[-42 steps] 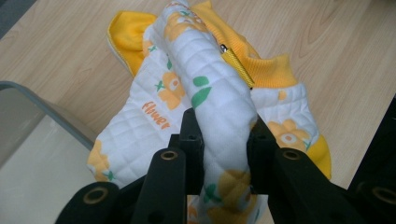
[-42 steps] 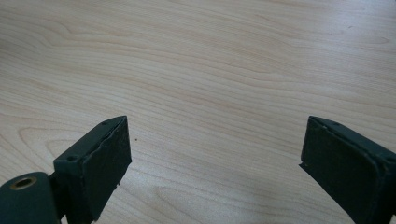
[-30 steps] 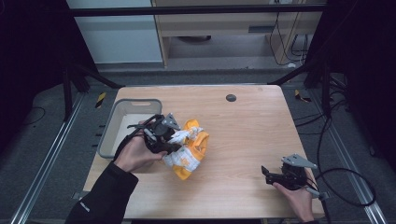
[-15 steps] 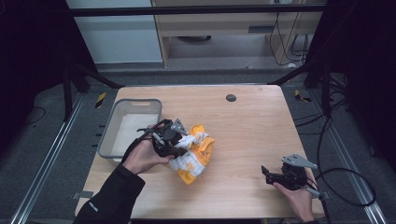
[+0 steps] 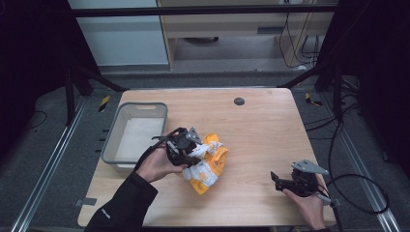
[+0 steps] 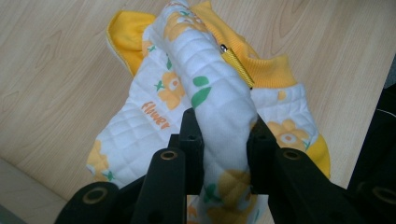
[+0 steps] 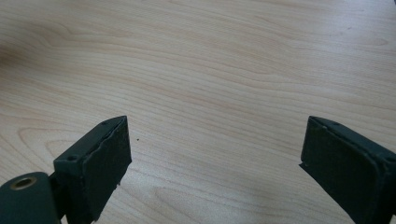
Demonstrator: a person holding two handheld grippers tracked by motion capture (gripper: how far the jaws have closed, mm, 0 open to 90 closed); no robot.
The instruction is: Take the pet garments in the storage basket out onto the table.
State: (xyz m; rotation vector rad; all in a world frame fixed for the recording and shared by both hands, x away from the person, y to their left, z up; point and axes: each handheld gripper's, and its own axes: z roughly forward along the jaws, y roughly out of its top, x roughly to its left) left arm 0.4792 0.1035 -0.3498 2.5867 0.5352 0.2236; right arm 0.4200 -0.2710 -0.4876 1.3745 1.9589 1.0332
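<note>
Far left on the table [image 5: 261, 121] sits your grey bin [image 5: 116, 140], near the left edge, white bottom showing, nothing visible inside it.

Just right of the bin, your left hand [image 5: 157, 164] holds the left gripper [image 5: 186, 147] low over the wood. In the left gripper view its jaws are pinched on a fold of the jacket [image 6: 219, 116]: quilted white cloth sits squeezed between both black jaws, so the tool is narrow and holding fabric.

The jacket [image 5: 208, 164] is a small, crumpled, quilted thing, white with orange and yellow flowers, green leaves, orange trim and lining. The word "flower" is printed on it, and a yellow zipper [image 6: 237, 65] with a metal pull runs along the raised fold. The part in your jaws is lifted; the rest lies bunched on the table just right of the bin, roughly mid-table, toward your side.

A dark round spot [image 5: 239, 101] is on the tabletop, far side, well apart from the jacket.

Far right, near the front right corner, your right hand [image 5: 307, 208] holds the right gripper [image 5: 283, 181], well apart from the jacket. In the right gripper view the jaws stand wide apart over bare wood, nothing between them.
</note>
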